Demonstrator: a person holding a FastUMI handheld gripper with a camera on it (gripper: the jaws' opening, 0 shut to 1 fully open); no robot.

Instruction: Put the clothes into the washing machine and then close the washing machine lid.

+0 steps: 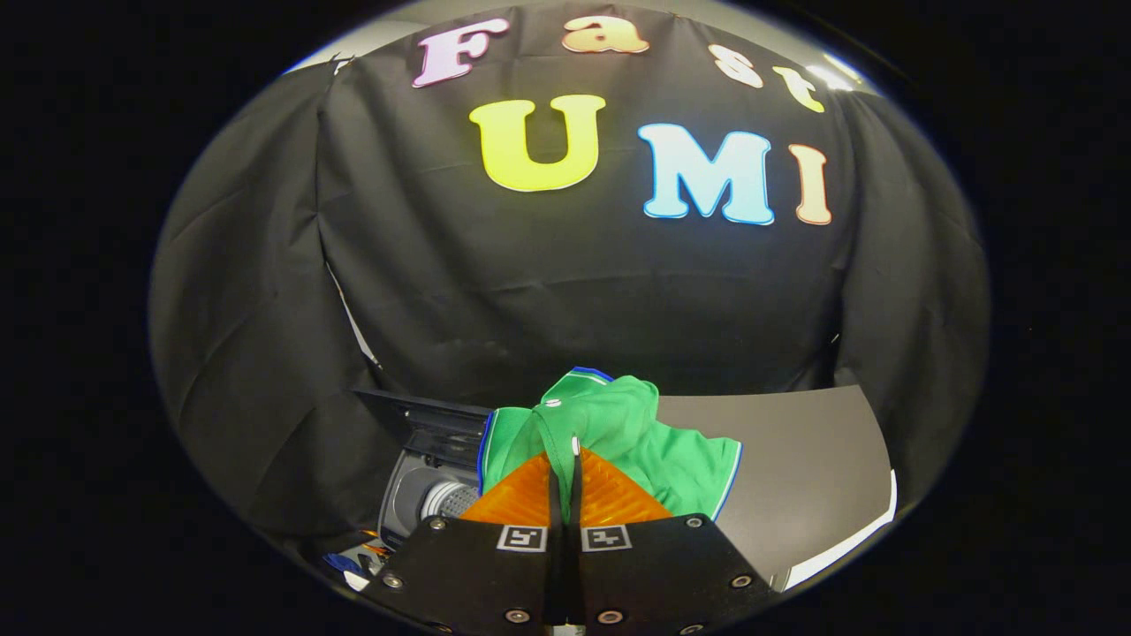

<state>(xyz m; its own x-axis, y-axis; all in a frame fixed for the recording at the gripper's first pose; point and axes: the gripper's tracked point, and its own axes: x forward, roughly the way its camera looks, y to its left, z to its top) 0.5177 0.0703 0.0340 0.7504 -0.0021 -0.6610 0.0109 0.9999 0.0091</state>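
A green garment (pixel 618 433) with blue and white trim hangs bunched from my gripper (pixel 564 459), whose orange fingers (pixel 521 499) are pressed together on a fold of its fabric. The cloth is lifted above the table. Below and to the left of the fingers stands the small grey washing machine (pixel 424 495). Its dark lid (pixel 424 415) is raised at the back and the perforated drum (pixel 451 499) shows inside the opening. The garment's left edge overlaps the machine's right side from my view.
A grey table top (pixel 795 477) stretches to the right of the fingers and ends at a pale edge (pixel 839 552). Black cloth walls close in behind and on both sides. A few small coloured items (pixel 353 565) lie by the machine's near left corner.
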